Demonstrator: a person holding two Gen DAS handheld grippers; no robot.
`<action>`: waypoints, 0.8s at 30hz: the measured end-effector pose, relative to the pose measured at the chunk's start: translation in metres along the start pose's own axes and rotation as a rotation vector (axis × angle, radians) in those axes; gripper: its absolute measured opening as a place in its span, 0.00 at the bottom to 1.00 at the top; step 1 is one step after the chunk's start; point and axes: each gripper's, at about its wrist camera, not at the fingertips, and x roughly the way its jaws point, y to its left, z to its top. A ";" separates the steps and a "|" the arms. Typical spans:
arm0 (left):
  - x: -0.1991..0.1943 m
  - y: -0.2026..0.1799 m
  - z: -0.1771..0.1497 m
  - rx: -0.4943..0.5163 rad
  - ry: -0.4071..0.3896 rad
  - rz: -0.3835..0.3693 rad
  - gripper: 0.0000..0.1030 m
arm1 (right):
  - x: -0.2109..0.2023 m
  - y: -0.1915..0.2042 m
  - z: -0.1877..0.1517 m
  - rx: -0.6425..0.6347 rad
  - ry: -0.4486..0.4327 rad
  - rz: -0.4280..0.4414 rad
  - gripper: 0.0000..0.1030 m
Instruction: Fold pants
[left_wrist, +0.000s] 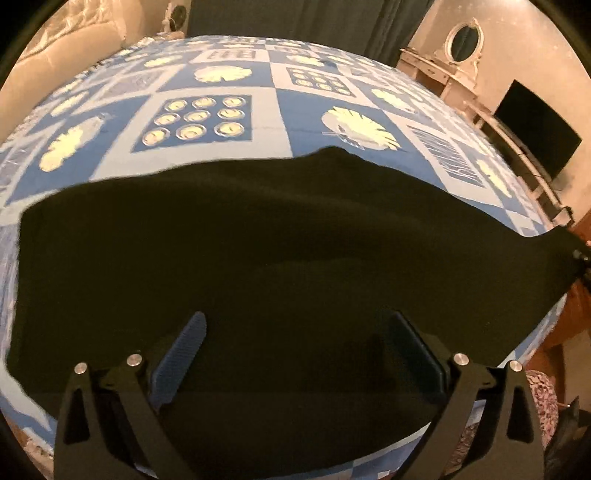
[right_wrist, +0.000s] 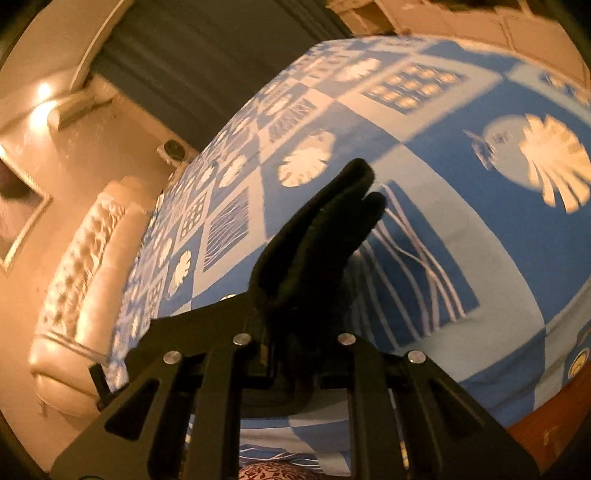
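The black pants (left_wrist: 258, 240) lie spread across the near part of a bed with a blue patterned sheet (left_wrist: 266, 110). My left gripper (left_wrist: 299, 325) is open, its two fingers wide apart just above the near edge of the pants. My right gripper (right_wrist: 295, 317) is shut on a bunched end of the pants (right_wrist: 325, 229), which sticks up past the fingers above the sheet (right_wrist: 480, 229). That held end shows at the far right of the left wrist view (left_wrist: 569, 251), lifted off the bed edge.
A padded cream headboard (right_wrist: 81, 266) runs along the bed's left side. A dark curtain (left_wrist: 314, 18) hangs behind the bed. A white dresser with an oval mirror (left_wrist: 461, 40) and a black TV (left_wrist: 535, 125) stand at the right.
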 end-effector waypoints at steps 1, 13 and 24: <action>-0.002 -0.001 0.001 0.000 -0.013 0.011 0.96 | -0.001 0.011 0.000 -0.023 -0.002 -0.003 0.13; -0.029 0.000 0.015 -0.007 -0.074 0.022 0.96 | 0.028 0.141 -0.009 -0.274 0.023 0.030 0.13; -0.040 0.001 0.018 -0.033 -0.104 0.010 0.96 | 0.119 0.231 -0.070 -0.437 0.168 0.047 0.13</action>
